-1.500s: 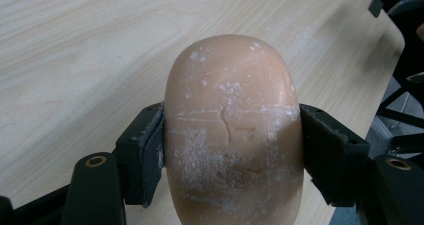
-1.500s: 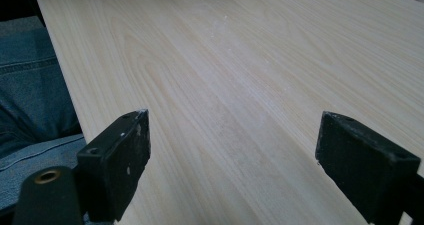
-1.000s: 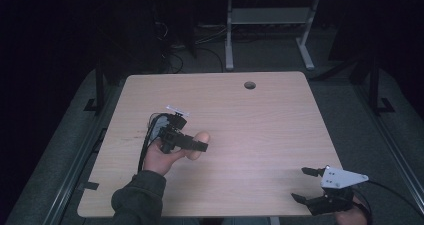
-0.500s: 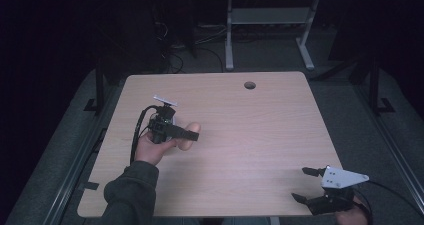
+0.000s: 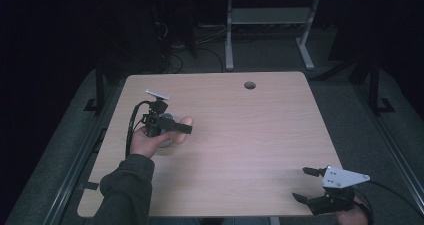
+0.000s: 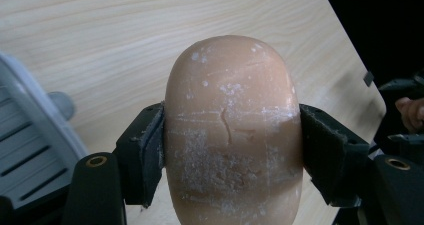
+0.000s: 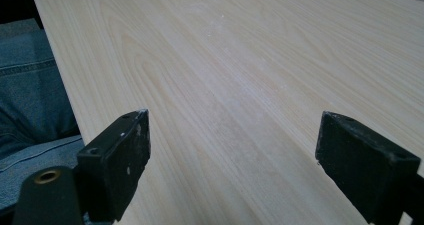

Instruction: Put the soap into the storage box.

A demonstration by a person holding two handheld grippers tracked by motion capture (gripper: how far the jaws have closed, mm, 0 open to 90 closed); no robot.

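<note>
left gripper (image 6: 232, 150) clamps tan egg-shaped block (image 6: 232, 130).

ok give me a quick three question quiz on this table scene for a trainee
1. True or false: the left claw is shut on the tan egg-shaped lump.
2. How do the right claw's jaws stand: A open with nothing between them, B shut on a cup, C shut on a cloth?
3. What is cut into the far part of the table?

Key: 1 true; 2 A; 3 a round hole.
</note>
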